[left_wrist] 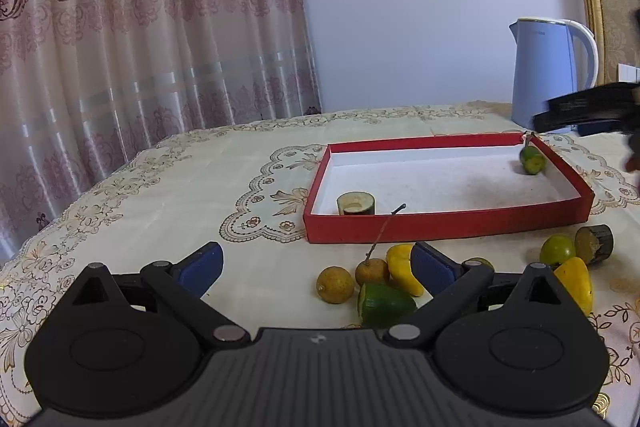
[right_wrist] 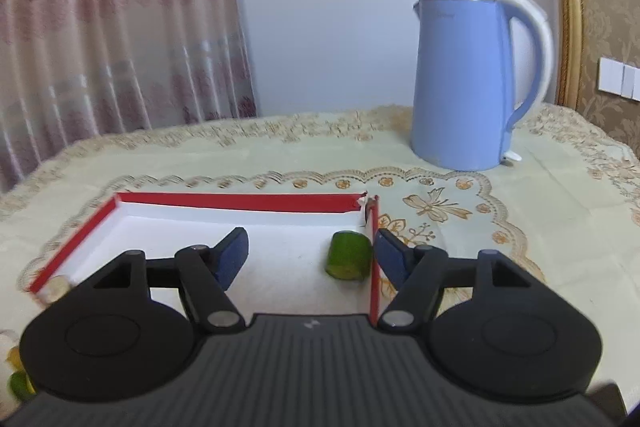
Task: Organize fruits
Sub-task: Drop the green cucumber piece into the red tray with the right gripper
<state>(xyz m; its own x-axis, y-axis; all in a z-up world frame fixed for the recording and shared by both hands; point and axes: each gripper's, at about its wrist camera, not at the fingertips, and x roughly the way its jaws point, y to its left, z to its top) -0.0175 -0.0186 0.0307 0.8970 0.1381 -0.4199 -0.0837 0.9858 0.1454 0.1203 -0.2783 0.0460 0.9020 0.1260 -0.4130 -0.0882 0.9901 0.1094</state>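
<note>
A shallow red tray [left_wrist: 440, 227] with a white inside lies on the tablecloth. In its near left corner stands a cut cylinder piece [left_wrist: 356, 203], and a green fruit piece [left_wrist: 532, 159] lies in its far right corner. My right gripper [left_wrist: 542, 113] hovers over that corner. In the right wrist view it [right_wrist: 311, 257] is open, with the green piece [right_wrist: 348, 261] lying in the tray [right_wrist: 240, 201] between the fingers, untouched. My left gripper [left_wrist: 316, 265] is open low over the cloth before the tray. Two brown round fruits [left_wrist: 335, 285], a yellow piece [left_wrist: 404, 269] and a green cut fruit [left_wrist: 384, 303] lie by its right finger.
A blue kettle [left_wrist: 548, 75] [right_wrist: 476, 79] stands behind the tray at the back right. Right of the loose pile lie a green round fruit [left_wrist: 557, 249], a dark cut cylinder [left_wrist: 594, 245] and another yellow piece [left_wrist: 576, 283]. Curtain and wall close off the back.
</note>
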